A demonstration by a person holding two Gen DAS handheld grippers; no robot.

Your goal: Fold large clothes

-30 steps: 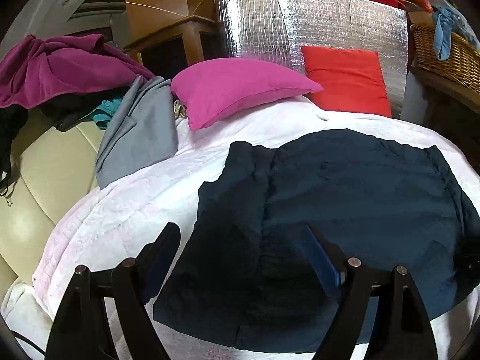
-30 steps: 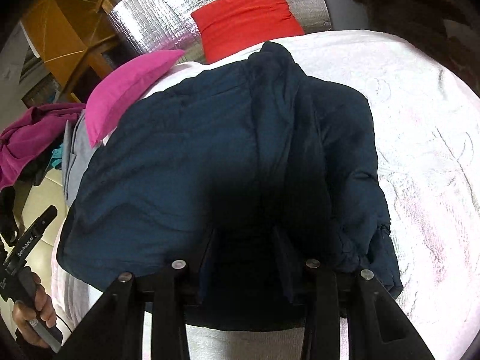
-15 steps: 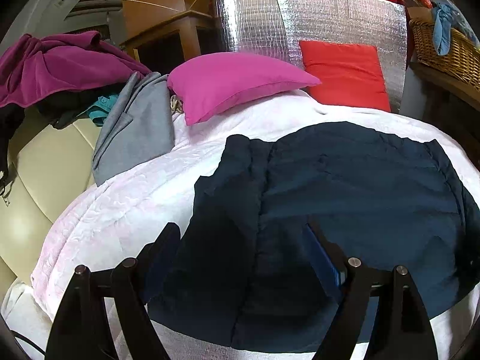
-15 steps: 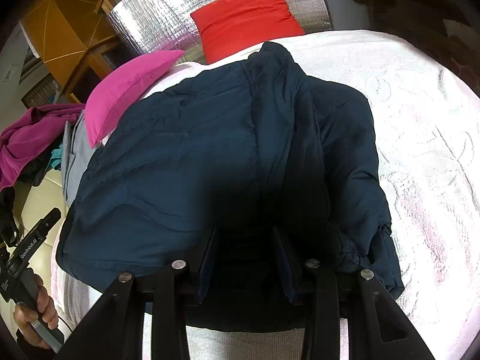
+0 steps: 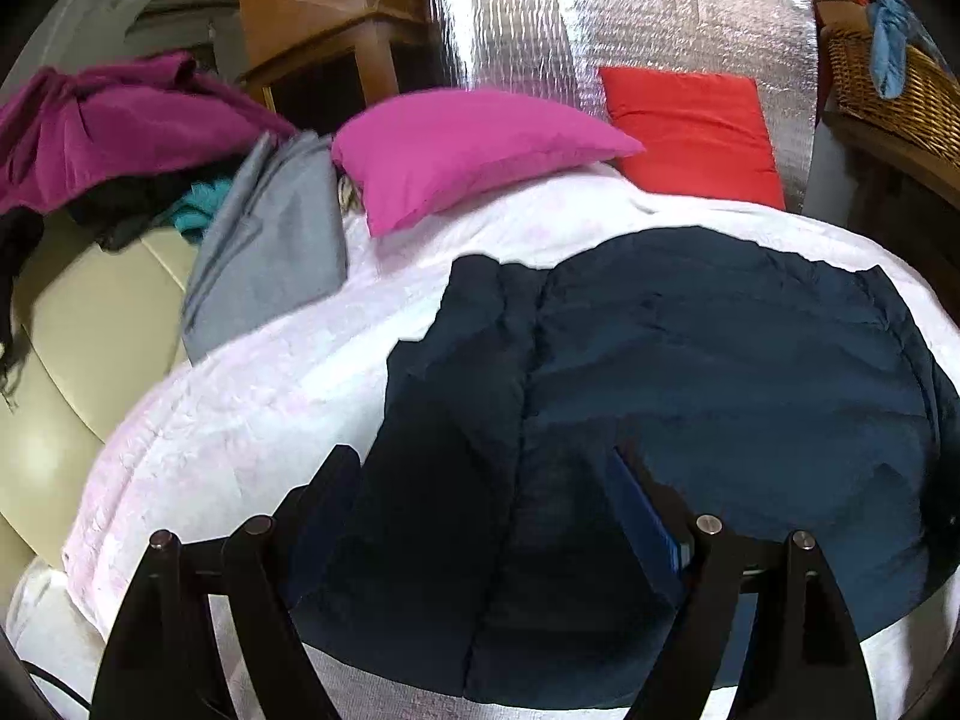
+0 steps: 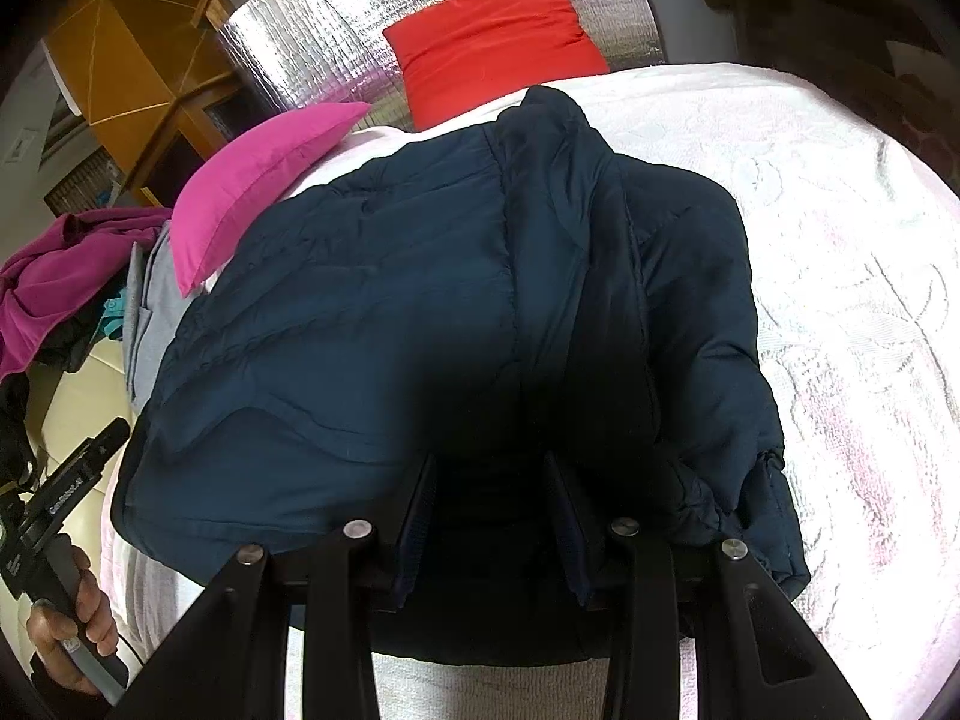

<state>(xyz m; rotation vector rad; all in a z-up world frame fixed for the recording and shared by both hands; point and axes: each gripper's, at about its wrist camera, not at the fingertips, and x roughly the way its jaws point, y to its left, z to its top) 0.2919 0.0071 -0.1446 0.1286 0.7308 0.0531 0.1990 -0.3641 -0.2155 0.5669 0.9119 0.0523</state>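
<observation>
A dark navy padded jacket (image 5: 690,372) lies spread on the white bedspread (image 5: 252,396). It also shows in the right wrist view (image 6: 384,312), with one side folded over along the right. My left gripper (image 5: 480,480) is open and hovers over the jacket's near left part. My right gripper (image 6: 489,468) is open over the jacket's near edge, its fingers apart with dark fabric between and below them. I cannot tell whether either touches the cloth.
A pink pillow (image 5: 468,144) and a red pillow (image 5: 696,132) lean at the head by a silver foil panel (image 5: 600,30). Grey cloth (image 5: 270,252) and a magenta garment (image 5: 114,132) lie left. A wicker basket (image 5: 888,90) stands right.
The left gripper has moved slightly closer and lower over the jacket. The right gripper and the jacket have barely moved.
</observation>
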